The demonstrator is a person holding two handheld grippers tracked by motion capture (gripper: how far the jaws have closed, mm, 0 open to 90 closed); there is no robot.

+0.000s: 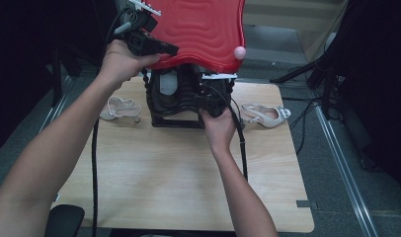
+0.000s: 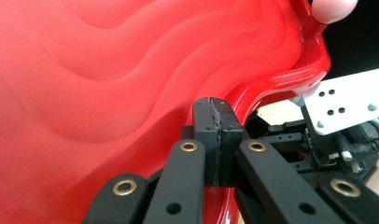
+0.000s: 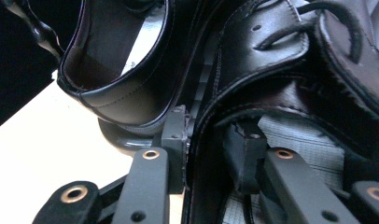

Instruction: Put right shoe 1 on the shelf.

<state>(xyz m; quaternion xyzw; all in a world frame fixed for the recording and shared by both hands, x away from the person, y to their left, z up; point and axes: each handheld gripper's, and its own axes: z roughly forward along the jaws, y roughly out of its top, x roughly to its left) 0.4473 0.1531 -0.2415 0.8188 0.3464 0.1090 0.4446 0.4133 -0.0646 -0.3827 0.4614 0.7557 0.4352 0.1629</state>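
High view: on the wooden table (image 1: 179,177), the right gripper (image 1: 213,101) reaches into a black shoe (image 3: 290,79) in a dark holder. Its jaws stand partly open across the heel collar, one inside and one outside, seemingly not pressing. A second black shoe (image 3: 117,70) sits just beside it. Farther up, the left gripper (image 1: 166,49) is clamped tight on the rim of the raised red lid (image 1: 198,29). Pale sandals (image 1: 120,108) flank the holder.

Red wavy lid (image 1: 198,29) raised, tilted above two black shoes (image 3: 281,79), seemingly racked.
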